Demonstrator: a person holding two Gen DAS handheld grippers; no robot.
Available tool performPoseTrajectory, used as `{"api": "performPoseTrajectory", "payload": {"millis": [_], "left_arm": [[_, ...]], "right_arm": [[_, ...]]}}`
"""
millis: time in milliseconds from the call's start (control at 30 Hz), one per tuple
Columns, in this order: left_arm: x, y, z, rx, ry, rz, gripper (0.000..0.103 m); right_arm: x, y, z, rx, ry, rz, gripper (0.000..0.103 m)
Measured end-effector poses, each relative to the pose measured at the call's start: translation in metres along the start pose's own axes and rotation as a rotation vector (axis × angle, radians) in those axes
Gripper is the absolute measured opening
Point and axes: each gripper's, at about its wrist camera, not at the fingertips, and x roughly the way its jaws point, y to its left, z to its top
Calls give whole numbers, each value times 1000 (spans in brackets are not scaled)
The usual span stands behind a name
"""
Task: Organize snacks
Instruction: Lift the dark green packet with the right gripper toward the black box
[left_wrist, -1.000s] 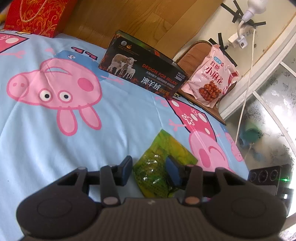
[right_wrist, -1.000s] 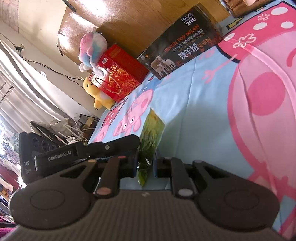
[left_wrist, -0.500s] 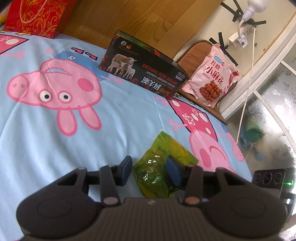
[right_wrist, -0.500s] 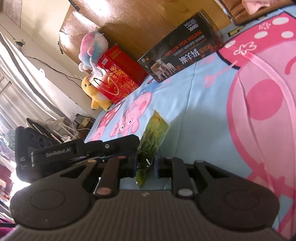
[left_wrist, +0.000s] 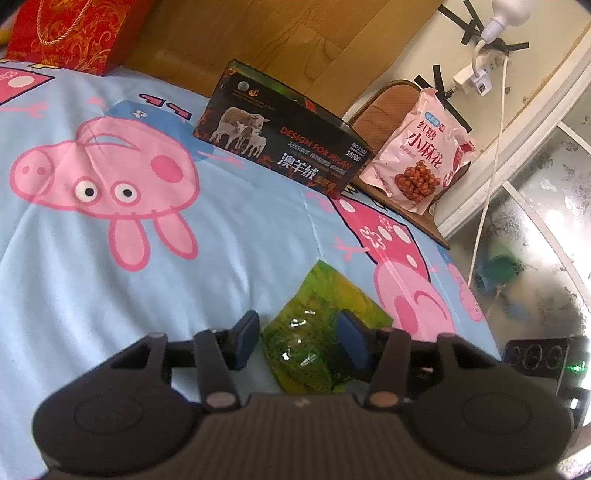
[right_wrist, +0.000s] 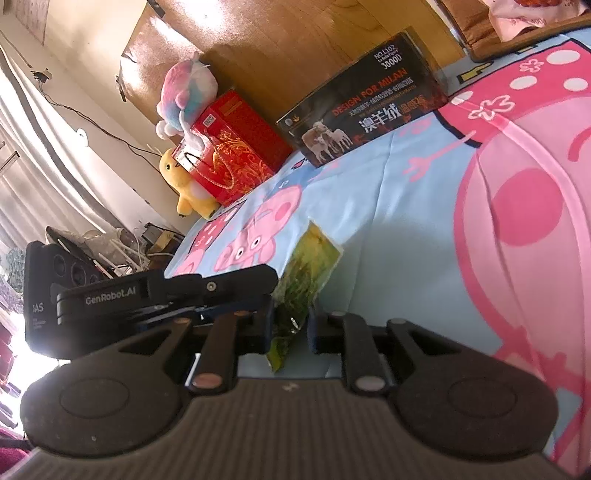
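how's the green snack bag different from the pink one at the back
The green snack bag is small and see-through, sitting between the left tongs just over the bedsheet. The pink snack bag is bigger and opaque, with red print, propped upright on a wooden chair beyond the bed. Both are sealed packets.

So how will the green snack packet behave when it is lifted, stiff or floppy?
Probably floppy: the green snack packet is a thin, crinkled film pouch that may sag beyond the right gripper fingers. Its glossy wrapper could slip. It looks light for its size.
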Motion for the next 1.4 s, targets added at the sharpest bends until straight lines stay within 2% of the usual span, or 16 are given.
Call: {"api": "performPoseTrajectory", "payload": {"millis": [133,200,300,567,633,667,733,833,867,1000,1067,1100,1133,1233,1367,1400], "left_arm": [[0,2,1,-13,5,-10,49],[0,0,0,-4,4,0,49],[0,-3,0,9,5,9,49],[1,-6,-1,23,7,22,50],[1,-4,1,14,13,7,58],[1,-2,2,-4,21,-16,63],[1,8,6,-84,49,-107,82],[6,31,5,-284,96,-291,82],[7,37,4,-334,96,-332,82],[7,39,4,-375,85,-395,74],[9,36,4,-369,82,-405,54],[10,34,5,-360,83,-397,38],[9,34,5,-354,78,-373,31],[9,40,5,-366,72,-384,25],[5,42,7,-353,65,-419,21],[4,42,8,-346,67,-424,19]], "right_arm": [[-5,-8,2,57,-38,-2,19],[-11,-18,4,125,-80,5,19],[-15,-36,6,251,-97,35,18],[-22,-46,5,345,-109,103,19],[-23,-51,5,376,-113,128,19],[-24,-53,4,397,-118,144,19],[-25,-56,4,434,-132,168,19],[-26,-56,4,445,-134,179,19],[-25,-55,4,447,-132,183,19],[-20,-54,0,487,-124,238,19],[-17,-54,0,511,-110,268,19],[-15,-53,-1,519,-98,281,19],[-13,-51,-2,519,-87,288,19],[-11,-46,-4,506,-81,290,20],[-15,-46,-2,484,-94,268,32],[-15,-46,-1,488,-100,275,32]]}}
